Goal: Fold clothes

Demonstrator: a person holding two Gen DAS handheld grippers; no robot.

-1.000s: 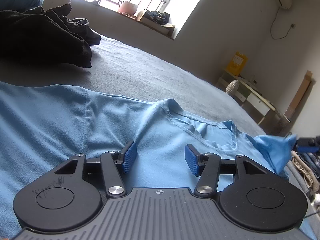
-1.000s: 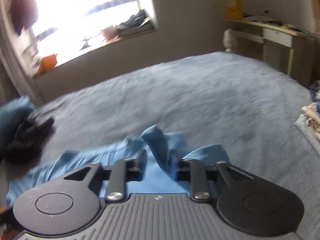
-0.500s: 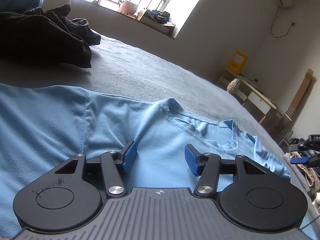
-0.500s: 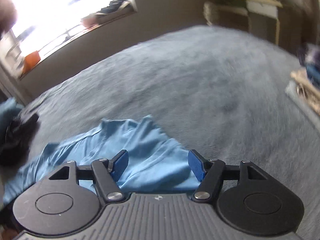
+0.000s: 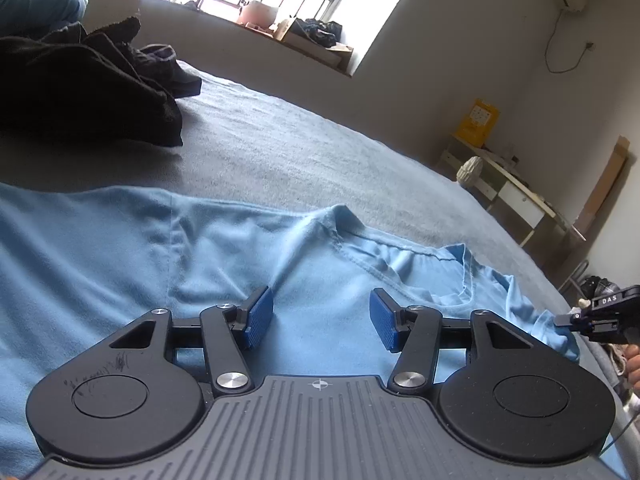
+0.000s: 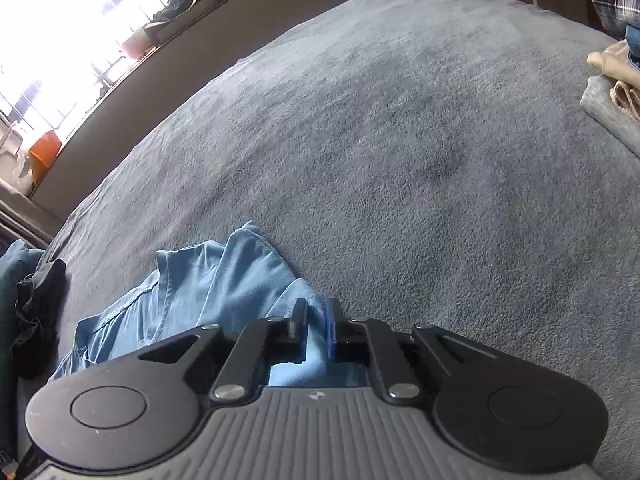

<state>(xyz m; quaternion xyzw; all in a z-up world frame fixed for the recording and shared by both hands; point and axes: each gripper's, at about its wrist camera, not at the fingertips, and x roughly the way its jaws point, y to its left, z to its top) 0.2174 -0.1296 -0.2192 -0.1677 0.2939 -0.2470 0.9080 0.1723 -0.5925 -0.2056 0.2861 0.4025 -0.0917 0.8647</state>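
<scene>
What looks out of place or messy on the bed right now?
The blue shirt lies flat except its right sleeve, bunched into ridges where the right tool, which has just closed, pinches it. A black pile of clothes sits crumpled further up the bed. Nothing looks damaged.

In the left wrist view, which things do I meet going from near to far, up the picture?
left gripper → light blue shirt → grey bedspread → black clothes → windowsill with pink pot
</scene>
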